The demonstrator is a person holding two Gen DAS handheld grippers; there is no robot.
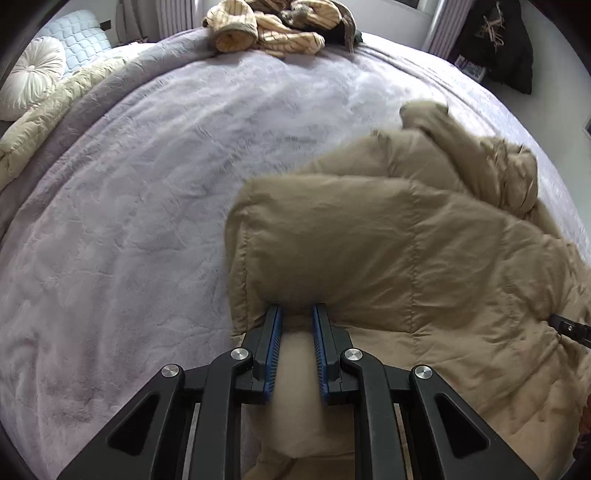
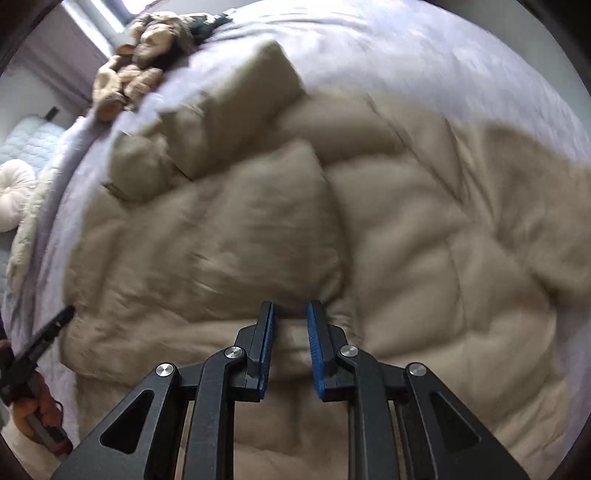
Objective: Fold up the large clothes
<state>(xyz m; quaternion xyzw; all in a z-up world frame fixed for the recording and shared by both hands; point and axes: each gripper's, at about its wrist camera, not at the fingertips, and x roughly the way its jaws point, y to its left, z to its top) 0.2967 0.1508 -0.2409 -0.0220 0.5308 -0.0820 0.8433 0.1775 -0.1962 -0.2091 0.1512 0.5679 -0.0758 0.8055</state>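
Observation:
A large tan quilted puffer jacket (image 1: 369,251) lies crumpled on a bed with a lilac plush cover (image 1: 147,184). My left gripper (image 1: 297,308) is shut on a fold at the jacket's left edge, and tan fabric fills the gap between its blue pads. In the right wrist view the jacket (image 2: 258,229) fills most of the picture, blurred. My right gripper (image 2: 291,304) points down into it, its pads pinching a ridge of the fabric. The left gripper's black tip (image 2: 55,325) shows at the jacket's left edge, and the right gripper's tip (image 1: 569,328) shows at the right edge.
A heap of striped tan and dark clothes (image 1: 273,26) lies at the far side of the bed. A round white cushion (image 1: 33,77) and a quilted pillow (image 1: 81,37) sit at the far left. A dark garment (image 1: 495,44) hangs past the bed's right corner.

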